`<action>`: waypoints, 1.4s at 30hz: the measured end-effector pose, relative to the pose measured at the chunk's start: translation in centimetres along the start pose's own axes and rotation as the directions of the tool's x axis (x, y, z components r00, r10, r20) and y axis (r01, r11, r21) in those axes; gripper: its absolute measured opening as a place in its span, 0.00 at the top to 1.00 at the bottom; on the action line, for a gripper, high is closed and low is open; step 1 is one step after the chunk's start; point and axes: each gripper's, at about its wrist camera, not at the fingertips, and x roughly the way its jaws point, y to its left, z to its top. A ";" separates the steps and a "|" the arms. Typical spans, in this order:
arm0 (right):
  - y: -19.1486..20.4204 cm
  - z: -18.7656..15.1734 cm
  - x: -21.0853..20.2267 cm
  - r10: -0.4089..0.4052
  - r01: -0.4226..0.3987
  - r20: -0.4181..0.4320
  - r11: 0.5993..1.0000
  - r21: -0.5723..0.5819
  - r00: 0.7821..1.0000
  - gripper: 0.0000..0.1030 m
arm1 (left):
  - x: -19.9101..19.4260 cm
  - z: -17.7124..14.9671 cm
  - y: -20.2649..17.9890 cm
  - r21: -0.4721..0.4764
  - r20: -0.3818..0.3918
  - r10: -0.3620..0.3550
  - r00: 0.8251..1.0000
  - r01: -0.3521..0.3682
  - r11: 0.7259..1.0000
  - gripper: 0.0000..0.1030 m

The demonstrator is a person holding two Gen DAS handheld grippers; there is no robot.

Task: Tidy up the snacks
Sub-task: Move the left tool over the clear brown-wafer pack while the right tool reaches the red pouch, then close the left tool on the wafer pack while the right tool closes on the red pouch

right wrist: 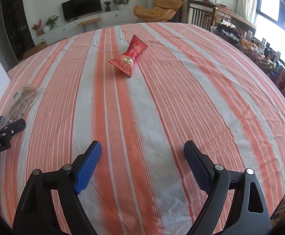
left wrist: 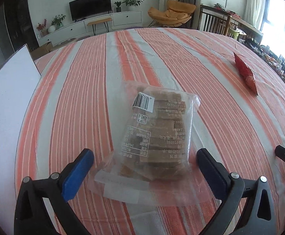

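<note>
The left gripper (left wrist: 145, 165) is held with its jaws spread wide, and between the blue pads (left wrist: 77, 173) the near end of a clear bag of brown biscuits (left wrist: 154, 131) is framed; no contact with the film can be made out, though the bag's sealed edge lies just between the two fingers. The right gripper (right wrist: 142, 164) is likewise held wide and grips nothing, with only striped tablecloth (right wrist: 162, 107) seen between its fingers. Farther out, a red snack packet (right wrist: 131, 55) is seen lying flat on the cloth, well ahead of the right gripper and well apart from the clear bag. A white board (left wrist: 7, 90) is seen at the table's left edge, beside the clear bag. The step in hand is judged to be the pickup of the clear bag by the left gripper. For this to be done well, the jaws should be lowered until the pads straddle the stacked biscuits rather than the loose film alone, since thin plastic is likely to slip or stretch. The closure should be made gently, as the biscuits appear brittle and could be crushed. The bag should be lifted level, so that its contents are not shifted toward the unsupported far end.
</note>
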 end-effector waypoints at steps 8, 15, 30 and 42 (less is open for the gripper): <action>-1.6 10.2 3.4 0.181 -0.163 -0.070 0.964 0.211 0.981 0.17 | 0.0 0.0 0.0 0.001 0.002 0.003 1.000 -0.003 1.000 0.00; 1.5 14.7 8.7 0.026 -0.016 -0.113 0.996 0.087 0.993 0.64 | 0.0 -0.1 -0.1 0.001 0.002 0.002 1.000 -0.002 1.000 0.00; 3.5 -0.4 -0.7 0.015 -0.015 0.047 1.000 -0.003 0.999 0.51 | 0.0 -0.1 -0.1 0.001 0.003 0.001 1.000 -0.001 1.000 0.00; 3.3 2.6 2.1 -0.025 0.025 0.035 1.000 0.018 0.999 0.06 | 0.0 -0.1 -0.1 0.002 0.003 0.001 1.000 -0.001 1.000 0.00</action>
